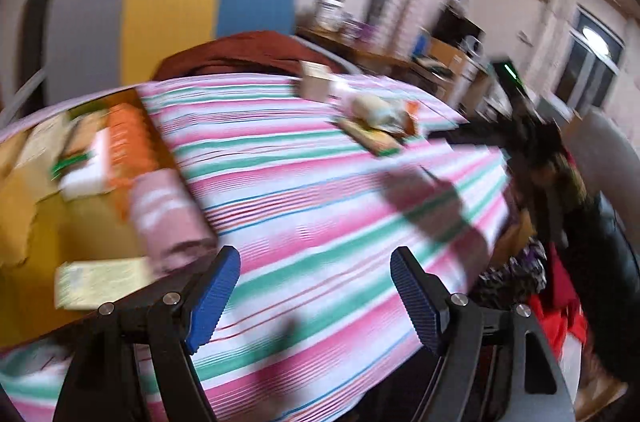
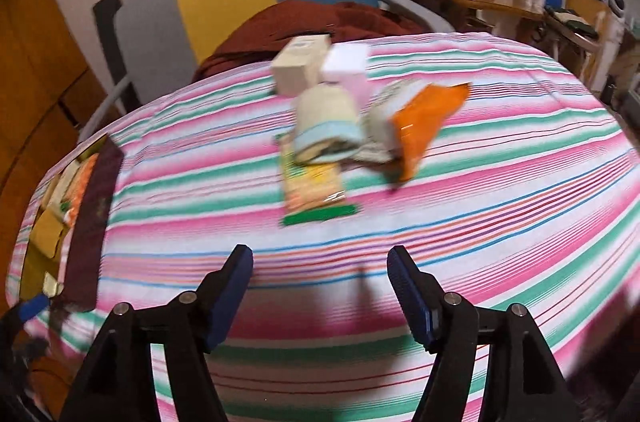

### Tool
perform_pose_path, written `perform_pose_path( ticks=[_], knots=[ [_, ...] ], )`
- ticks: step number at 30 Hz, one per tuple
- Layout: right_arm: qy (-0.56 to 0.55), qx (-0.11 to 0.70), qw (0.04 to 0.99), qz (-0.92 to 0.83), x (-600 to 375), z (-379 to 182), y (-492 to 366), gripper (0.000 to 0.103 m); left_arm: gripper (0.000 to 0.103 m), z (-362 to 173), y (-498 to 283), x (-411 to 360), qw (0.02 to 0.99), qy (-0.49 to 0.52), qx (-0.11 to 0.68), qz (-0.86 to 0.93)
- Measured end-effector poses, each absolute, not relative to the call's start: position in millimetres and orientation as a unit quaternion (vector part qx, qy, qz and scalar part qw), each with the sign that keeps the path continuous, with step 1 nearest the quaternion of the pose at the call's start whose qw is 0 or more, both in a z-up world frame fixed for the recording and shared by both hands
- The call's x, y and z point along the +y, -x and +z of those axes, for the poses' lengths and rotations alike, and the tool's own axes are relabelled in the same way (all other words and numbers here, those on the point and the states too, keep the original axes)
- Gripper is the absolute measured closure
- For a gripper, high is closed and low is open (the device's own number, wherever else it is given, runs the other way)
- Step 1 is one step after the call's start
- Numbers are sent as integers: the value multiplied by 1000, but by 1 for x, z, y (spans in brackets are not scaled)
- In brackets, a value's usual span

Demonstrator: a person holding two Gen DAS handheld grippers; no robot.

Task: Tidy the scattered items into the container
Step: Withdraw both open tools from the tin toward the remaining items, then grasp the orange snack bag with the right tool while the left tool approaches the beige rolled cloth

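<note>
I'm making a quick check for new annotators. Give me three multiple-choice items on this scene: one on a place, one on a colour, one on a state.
1. In the right wrist view, where does the container sit on the striped cloth?
A. at its left edge
B. at its right edge
C. in the middle, under the loose items

2. What colour is the crinkled snack bag in the loose pile?
A. purple
B. orange
C. black

3. How is the right gripper?
A. shut on the snack bag
B. shut on a box
C. open, nothing between its fingers

Answers:
1. A, the container lies far left, apart from the pile.
2. B, the bag is bright orange beside a pale wrapped packet.
3. C, the blue fingers stand apart over bare cloth.
</note>
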State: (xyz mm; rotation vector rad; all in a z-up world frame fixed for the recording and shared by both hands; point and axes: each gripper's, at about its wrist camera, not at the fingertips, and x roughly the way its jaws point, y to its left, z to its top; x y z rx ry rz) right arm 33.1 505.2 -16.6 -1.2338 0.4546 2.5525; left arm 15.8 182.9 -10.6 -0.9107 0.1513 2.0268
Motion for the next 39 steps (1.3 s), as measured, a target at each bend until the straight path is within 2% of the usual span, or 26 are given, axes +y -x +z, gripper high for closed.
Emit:
perform_pose_path(
  ticks=[9, 13, 15, 19, 23, 25, 26, 28, 32, 39],
  knots=[
    [440, 86, 172, 877, 552, 13, -9, 23, 24, -37, -30, 257, 473, 381, 133, 783],
    [447, 58, 176, 875, 577, 22, 13, 22, 24, -49, -29, 274, 474, 392, 141, 776],
    [442, 79, 174, 877, 597, 20, 22, 22, 24, -55, -26, 280, 472, 399, 145, 773],
    [423, 170, 187, 870, 644, 1, 25, 21, 24, -62, -21, 288, 466, 398, 150, 776],
    [400, 239, 195, 863, 665, 2, 25, 21, 20, -66, -19, 292, 461, 392, 137, 784],
    [380, 254, 178, 871, 666, 7, 26, 15, 18, -69, -23, 292, 458, 377, 146, 792],
    [375, 261, 166, 874, 666, 8, 28, 8, 18, -70, -25, 293, 457, 370, 153, 794],
    [370, 250, 152, 881, 659, 9, 34, 6, 17, -72, -30, 296, 453, 356, 171, 799],
    [387, 166, 151, 894, 637, 4, 55, 6, 13, -73, -30, 296, 453, 354, 166, 801],
    [434, 184, 150, 869, 643, -26, 74, 6, 13, -72, -26, 291, 454, 357, 129, 806]
  ],
)
